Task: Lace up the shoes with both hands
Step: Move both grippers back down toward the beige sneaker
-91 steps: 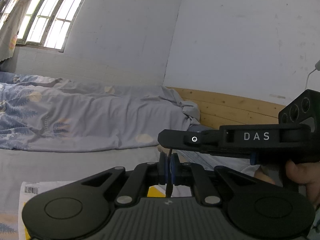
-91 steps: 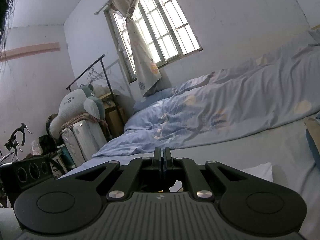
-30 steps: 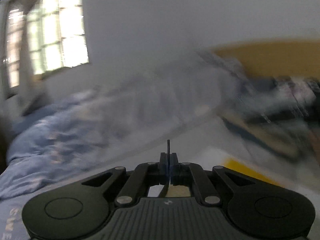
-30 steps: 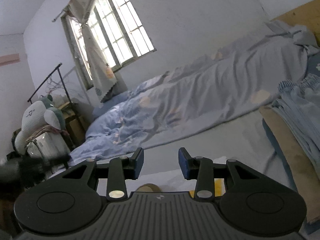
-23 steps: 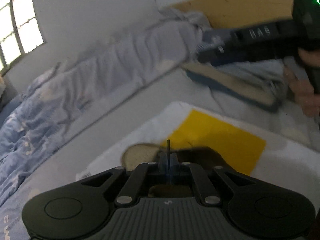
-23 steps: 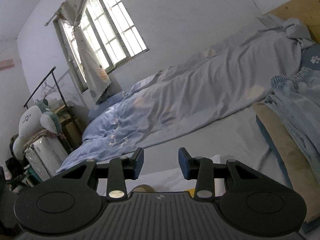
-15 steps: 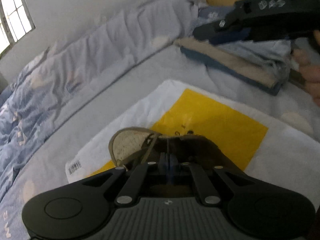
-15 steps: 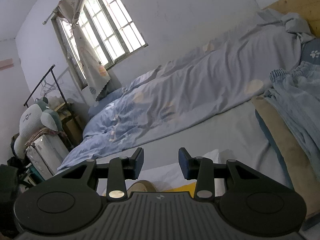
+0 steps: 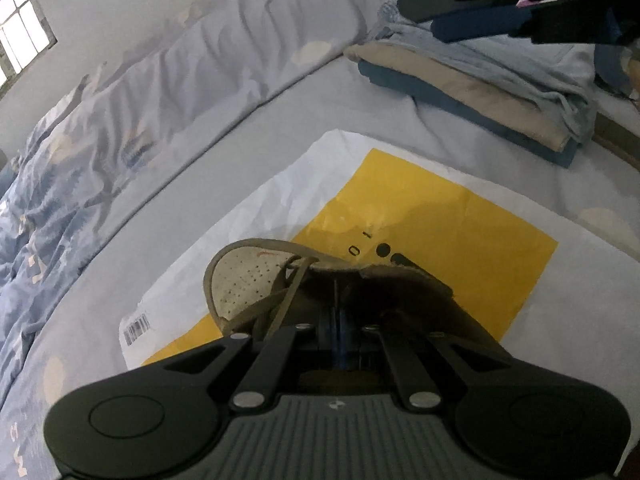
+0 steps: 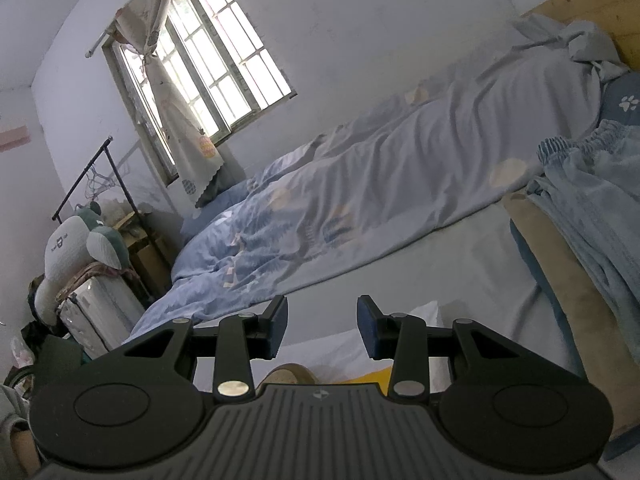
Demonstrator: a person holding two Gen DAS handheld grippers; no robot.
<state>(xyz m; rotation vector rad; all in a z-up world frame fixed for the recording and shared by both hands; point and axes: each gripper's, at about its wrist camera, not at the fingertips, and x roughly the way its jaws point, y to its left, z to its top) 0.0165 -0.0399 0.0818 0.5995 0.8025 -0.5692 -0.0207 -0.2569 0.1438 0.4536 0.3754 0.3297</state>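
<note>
On the yellow-and-white bag (image 9: 440, 216) spread over the bed sheet (image 9: 248, 168) lies our shoe (image 9: 256, 280), a tan one with a perforated insole, its opening turned toward the quilt (image 9: 120, 120) and its tongue and loose laces (image 9: 288, 288) just ahead of us. We judge the step in hand to be threading: our left gripper (image 9: 335, 320) hangs directly over the shoe's throat, pointing steeply down, jaws pressed together on a thin dark lace tip (image 9: 335, 292) that stands up between them. Which eyelet it is meant for we cannot tell, since the upper beneath the jaws is dark. Our right gripper (image 10: 320, 326) sits higher and further off, beyond the bag near the folded clothes (image 9: 500, 80), jaws partly apart with nothing between them; in its own view only the shoe's rim (image 10: 286, 374) peeps over the gripper body. Next, we think, the left must steer the tip into an eyelet, while the right comes down beside the shoe to catch and pull the lace through.
</note>
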